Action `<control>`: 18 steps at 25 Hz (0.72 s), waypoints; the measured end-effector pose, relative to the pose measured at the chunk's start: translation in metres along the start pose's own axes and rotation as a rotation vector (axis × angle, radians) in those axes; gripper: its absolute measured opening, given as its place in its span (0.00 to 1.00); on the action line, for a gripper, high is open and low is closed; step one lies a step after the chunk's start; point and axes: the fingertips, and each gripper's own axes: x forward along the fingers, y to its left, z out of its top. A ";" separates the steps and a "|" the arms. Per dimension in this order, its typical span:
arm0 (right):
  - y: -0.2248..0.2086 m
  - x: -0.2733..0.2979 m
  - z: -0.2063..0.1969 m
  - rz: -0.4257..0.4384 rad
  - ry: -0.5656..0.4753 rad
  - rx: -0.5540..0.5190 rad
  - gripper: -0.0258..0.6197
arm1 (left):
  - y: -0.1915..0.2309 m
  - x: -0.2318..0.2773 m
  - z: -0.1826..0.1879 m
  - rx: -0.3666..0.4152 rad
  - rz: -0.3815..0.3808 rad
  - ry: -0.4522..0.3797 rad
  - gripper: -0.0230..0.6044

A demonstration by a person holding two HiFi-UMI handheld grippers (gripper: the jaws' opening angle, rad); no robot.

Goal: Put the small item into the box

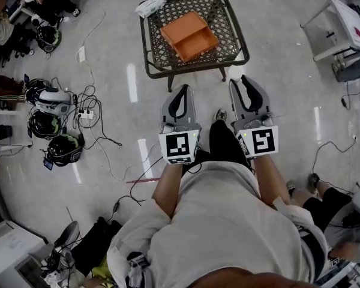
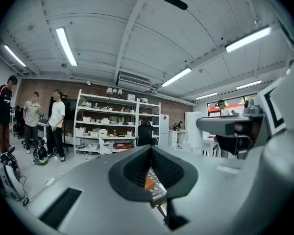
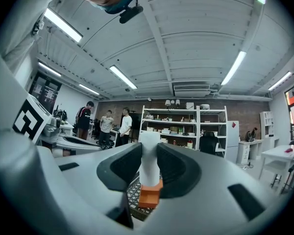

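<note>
Head view looks steeply down on a low table with a dark frame and an open woven lattice top. A shallow orange box, rectangular and smooth-sided, lies at an angle on the middle of the table, with a ridge across it parting it into two sections. A soft white packet rests on the table's far left corner.

Both grippers point level at the near edge of the table, side by side and apart. The right gripper has its ribbed black pads pressed on a small white item, a plain matt cylinder standing upright between them. It sticks out past the fingertips and hangs just short of the table's near right leg, not over the box. Below the item, the right gripper view shows a corner of the orange box and some lattice.

The left gripper has its curved grey fingers brought together at the tips with nothing between them. Only a narrow wedge stays open nearer the camera, showing a sliver of box and lattice.

Helmets and tangled cables lie on the glossy floor well left of the table.
</note>
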 end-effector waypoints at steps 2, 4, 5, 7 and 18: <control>-0.007 0.010 -0.003 0.002 -0.006 -0.011 0.19 | 0.004 0.009 -0.001 0.003 0.003 0.006 0.05; -0.014 0.024 -0.005 0.011 -0.014 -0.011 0.19 | 0.011 0.021 -0.002 0.004 0.017 0.012 0.05; -0.019 0.032 -0.007 0.018 -0.018 -0.005 0.19 | 0.015 0.027 -0.003 0.003 0.027 0.019 0.05; -0.031 0.049 -0.010 0.031 -0.026 0.007 0.19 | 0.021 0.043 -0.005 0.001 0.046 0.033 0.05; -0.130 0.120 -0.031 0.088 -0.049 0.053 0.19 | 0.019 0.152 -0.009 0.002 0.106 0.097 0.05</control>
